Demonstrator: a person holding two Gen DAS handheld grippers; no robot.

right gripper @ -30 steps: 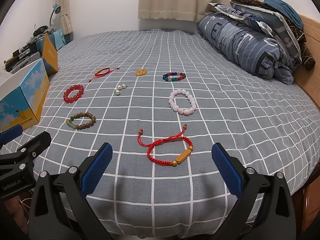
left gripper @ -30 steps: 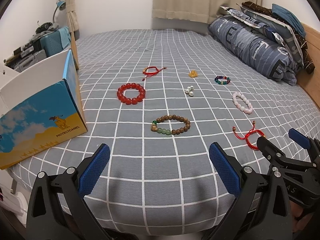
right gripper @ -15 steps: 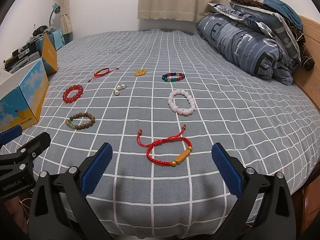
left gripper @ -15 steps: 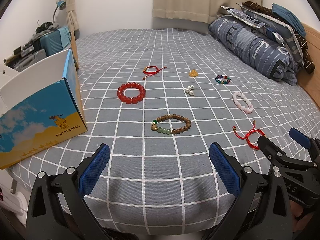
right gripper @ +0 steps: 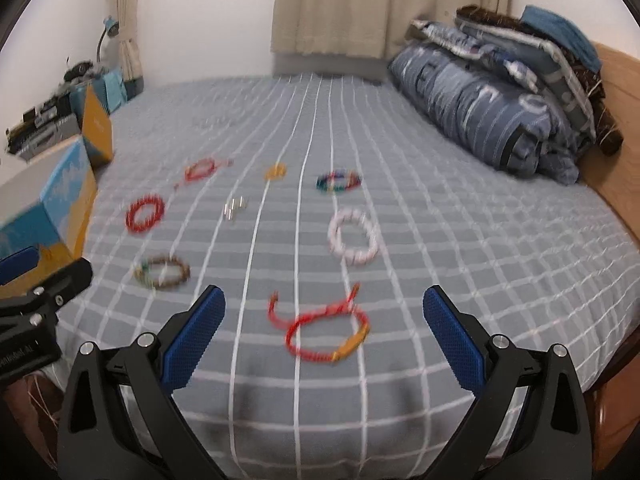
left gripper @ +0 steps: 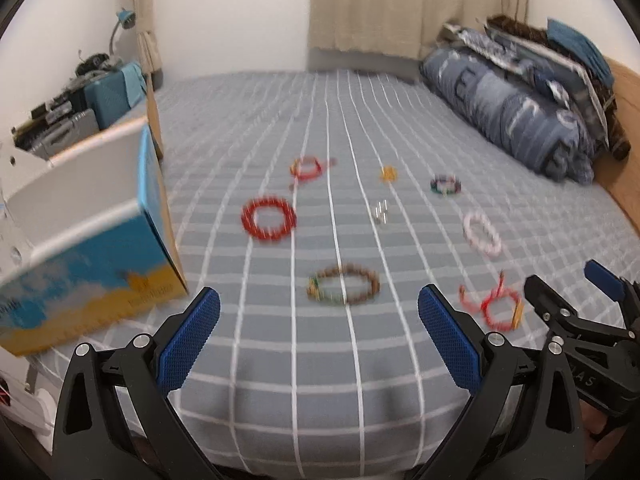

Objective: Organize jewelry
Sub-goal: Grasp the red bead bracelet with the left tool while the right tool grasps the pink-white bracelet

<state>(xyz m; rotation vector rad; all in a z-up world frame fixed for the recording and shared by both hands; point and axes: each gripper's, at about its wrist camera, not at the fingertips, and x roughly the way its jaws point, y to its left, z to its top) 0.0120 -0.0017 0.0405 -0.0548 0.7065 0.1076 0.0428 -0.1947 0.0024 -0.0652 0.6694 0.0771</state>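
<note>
Plainly, both grippers hang over the near edge of the grey bed sheet with white grid lines (right gripper: pixel 460 240), jaws spread wide and holding nothing. In the right wrist view, the right gripper (right gripper: pixel 324 324) frames the red woven cord bracelet with a gold bar bead (right gripper: pixel 326 330), which lies flat on the sheet low in the centre of the frame, between the two blue pads but ahead of them, not touching either. In the left wrist view, the left gripper (left gripper: pixel 319 330) faces the brown wooden bead bracelet with a few green beads (left gripper: pixel 344 285), just above the gap between its pads at centre frame.

The cord bracelet looks light, soft and limp, likely to sag and slide on cloth; the firm gold bar or the knotted side of the loop seems the surest place to pinch. The wooden beads would be harder, rounder and more slippery, so a grip across one side of the ring should hold best.

Further up the frame lie a glossy red bead bracelet (left gripper: pixel 269 219), a pale pink bead bracelet (right gripper: pixel 353 236), a multicoloured bead bracelet (right gripper: pixel 338 181) and other small pieces too blurred to tell. An open blue-and-yellow cardboard box (left gripper: pixel 92 272) sits at the left edge, probably the destination
</note>
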